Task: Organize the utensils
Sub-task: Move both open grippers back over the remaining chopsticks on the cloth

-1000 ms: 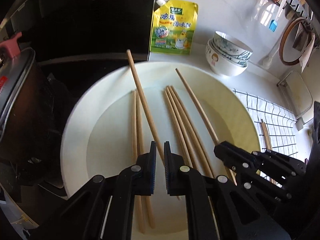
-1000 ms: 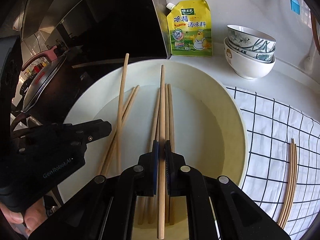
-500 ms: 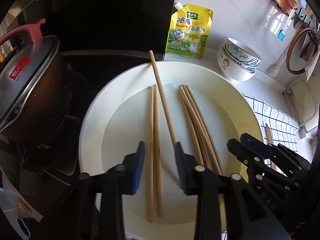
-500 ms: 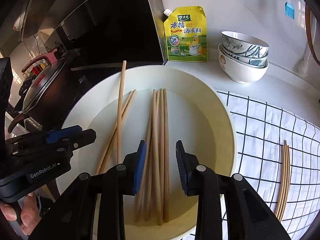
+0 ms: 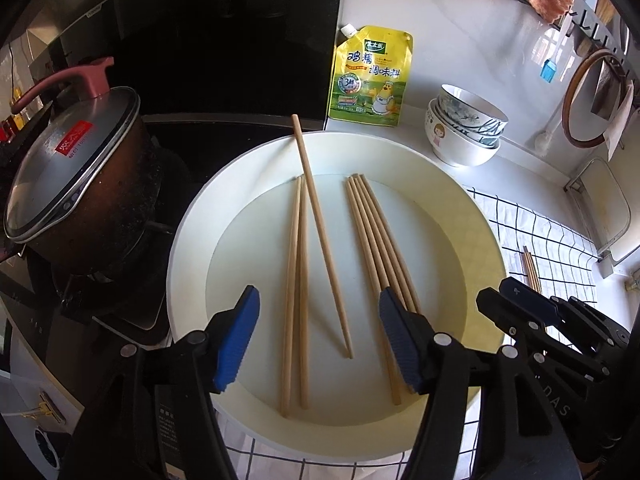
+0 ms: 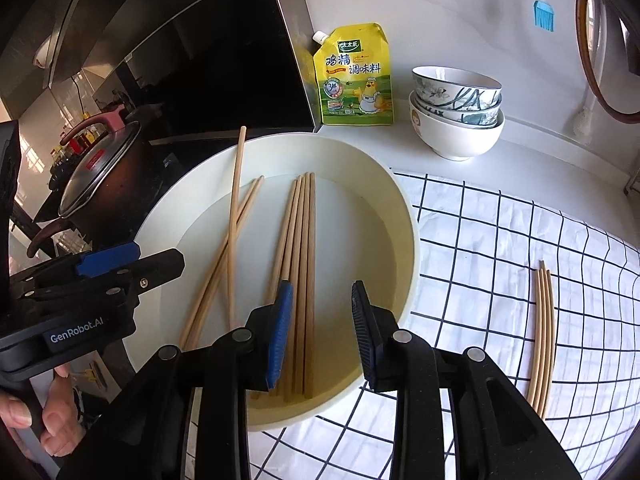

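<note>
A wide white basin holds several wooden chopsticks: a pair at the left, one long chopstick leaning over the far rim, and a bundle at the right. My left gripper is open and empty above the basin's near side. My right gripper is open and empty above the bundle's near ends. A few chopsticks lie on the checked cloth at the right.
A lidded pot sits on the stove at the left. A yellow seasoning pouch leans on the back wall. Stacked bowls stand behind the basin. A blue brush and a round board hang at the right.
Both grippers were shut on chopsticks a second ago. They have opened wide and pulled back, and those chopsticks now lie in the basin.
</note>
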Demonstrator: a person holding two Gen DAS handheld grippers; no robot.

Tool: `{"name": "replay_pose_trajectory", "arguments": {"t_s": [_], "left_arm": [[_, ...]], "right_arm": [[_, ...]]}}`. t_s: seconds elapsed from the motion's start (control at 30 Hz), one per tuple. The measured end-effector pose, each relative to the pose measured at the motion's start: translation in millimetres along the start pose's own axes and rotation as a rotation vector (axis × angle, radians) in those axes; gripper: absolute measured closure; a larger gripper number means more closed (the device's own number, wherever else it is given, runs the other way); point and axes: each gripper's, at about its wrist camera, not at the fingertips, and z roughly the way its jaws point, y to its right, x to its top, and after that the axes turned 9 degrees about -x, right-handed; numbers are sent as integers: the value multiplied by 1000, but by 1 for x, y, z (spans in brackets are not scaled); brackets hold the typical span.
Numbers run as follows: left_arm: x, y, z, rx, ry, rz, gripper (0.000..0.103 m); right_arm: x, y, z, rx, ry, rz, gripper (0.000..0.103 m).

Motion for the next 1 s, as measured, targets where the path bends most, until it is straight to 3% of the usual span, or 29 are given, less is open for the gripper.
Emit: {"name": "replay_pose_trajectory", "arguments": {"t_s": [0.4,1.0], "left_arm": [[-14,46,-9,-22,0,27,42],[-33,145,-5,-97,-19,121,39]], "right_arm": [[-25,35,-29,-10,-2,11,74],[-64,139,-77,-115,16,115,73]]}}
